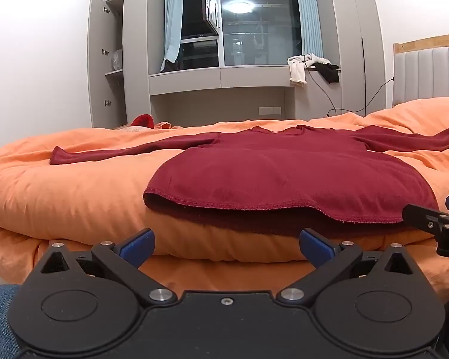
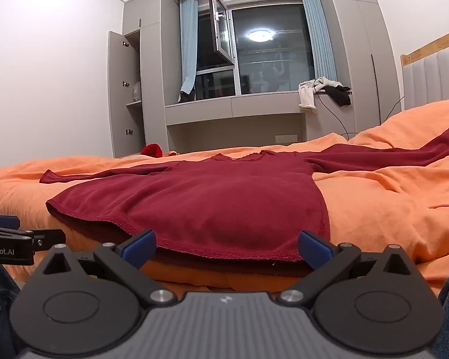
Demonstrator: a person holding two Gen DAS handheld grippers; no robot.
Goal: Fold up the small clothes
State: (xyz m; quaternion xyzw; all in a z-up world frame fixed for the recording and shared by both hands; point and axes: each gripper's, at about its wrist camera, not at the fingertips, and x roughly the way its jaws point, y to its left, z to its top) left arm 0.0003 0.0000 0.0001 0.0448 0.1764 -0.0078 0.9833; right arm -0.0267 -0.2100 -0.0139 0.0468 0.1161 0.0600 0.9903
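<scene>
We're low at the near edge of the bed, and the dark red long-sleeved top (image 1: 287,176) lies flat on the orange duvet (image 1: 68,191), neckline far, hem toward us, both sleeves stretched out left and right. That spread looks deliberate: a flat garment gives us clean fold lines. Our left tool (image 1: 227,243) sits just short of the hem, fingers spread wide, gripping nothing. Our right tool (image 2: 227,243) is spread too, its blue fingertips (image 2: 312,246) right at the hem near the top's right corner, though we can't tell whether they touch the cloth. Nothing is folded yet. We judge both tools are lined up for the hem corners. The duvet is soft, so a pinch could catch bedding along with the top.
</scene>
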